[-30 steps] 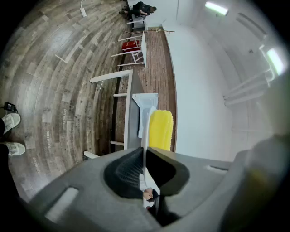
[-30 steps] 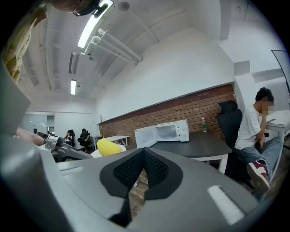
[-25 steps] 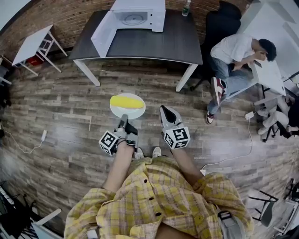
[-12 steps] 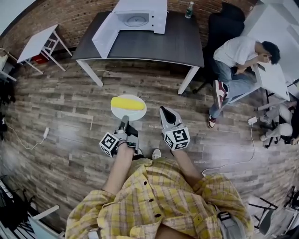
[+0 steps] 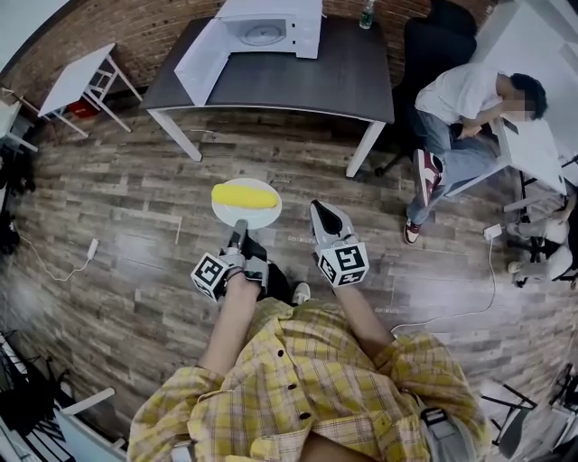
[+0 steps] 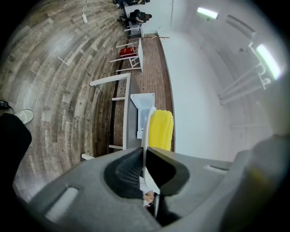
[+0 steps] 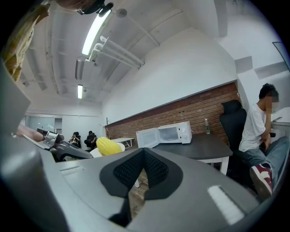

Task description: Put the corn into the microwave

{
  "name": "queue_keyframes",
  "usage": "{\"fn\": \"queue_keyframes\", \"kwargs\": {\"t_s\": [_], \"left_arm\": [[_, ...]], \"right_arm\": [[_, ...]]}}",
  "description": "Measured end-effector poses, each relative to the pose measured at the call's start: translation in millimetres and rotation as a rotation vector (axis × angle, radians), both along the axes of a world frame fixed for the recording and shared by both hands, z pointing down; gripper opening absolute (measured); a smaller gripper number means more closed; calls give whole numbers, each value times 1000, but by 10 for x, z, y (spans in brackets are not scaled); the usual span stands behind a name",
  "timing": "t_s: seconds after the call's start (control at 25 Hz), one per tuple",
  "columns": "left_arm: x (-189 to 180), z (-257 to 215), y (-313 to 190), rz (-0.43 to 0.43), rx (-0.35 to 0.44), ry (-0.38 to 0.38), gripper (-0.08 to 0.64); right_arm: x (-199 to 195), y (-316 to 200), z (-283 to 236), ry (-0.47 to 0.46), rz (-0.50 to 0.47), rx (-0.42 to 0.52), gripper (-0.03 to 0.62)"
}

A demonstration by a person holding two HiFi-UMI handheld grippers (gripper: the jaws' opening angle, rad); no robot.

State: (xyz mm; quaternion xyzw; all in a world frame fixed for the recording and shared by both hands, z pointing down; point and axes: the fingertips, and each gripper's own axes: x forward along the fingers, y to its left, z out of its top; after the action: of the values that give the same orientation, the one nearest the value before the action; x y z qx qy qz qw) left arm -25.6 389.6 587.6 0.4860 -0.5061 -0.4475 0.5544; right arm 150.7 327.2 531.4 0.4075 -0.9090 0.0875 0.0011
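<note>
At two o'clock a seated person (image 5: 456, 95) leans over a white table (image 5: 528, 144); a bottle (image 5: 367, 14) stands on the dark desk (image 5: 343, 81).

"Was there any writing to be read anywhere?"

"None that could be made out. The microwave (image 5: 269, 25) on the far table (image 5: 307, 81) showed no legible brand, and the label on the bottle (image 5: 367, 13) to its right was too small."

"And on the grippers?"

"The cubes on the left gripper (image 5: 239, 227) and the right gripper (image 5: 319, 211) bore only black-and-white square markers, no letters or numbers."
</note>
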Motion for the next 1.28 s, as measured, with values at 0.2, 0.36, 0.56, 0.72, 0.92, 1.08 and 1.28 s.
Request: {"fn": "queue_keyframes", "kwargs": {"t_s": [0.2,0.36,0.56,0.72,0.92,1.08,1.28], "left_arm": [[69,-19,-50,-13,19,25,15],[48,61,-129,-16,1,17,15],[-29,83,-348,-14,8,18,15],[-96,71,-607,-7,17,26,15],[-183,141,-947,-2,22,66,15],[-319,222,-1319,9,7,60,15],[-502,127,-1870,28,25,58,15]], "right_arm": [[39,-39,7,2,-4,1,3],[29,-144,20,14,-12,8,3],[-46,-345,-2,19,-14,21,3],[-132,-561,-16,21,-7,22,3],[-286,-833,59,26,-14,15,3],[-403,-1218,110,27,0,4,3],[-603,-1732,90,10,22,1,3]]}}
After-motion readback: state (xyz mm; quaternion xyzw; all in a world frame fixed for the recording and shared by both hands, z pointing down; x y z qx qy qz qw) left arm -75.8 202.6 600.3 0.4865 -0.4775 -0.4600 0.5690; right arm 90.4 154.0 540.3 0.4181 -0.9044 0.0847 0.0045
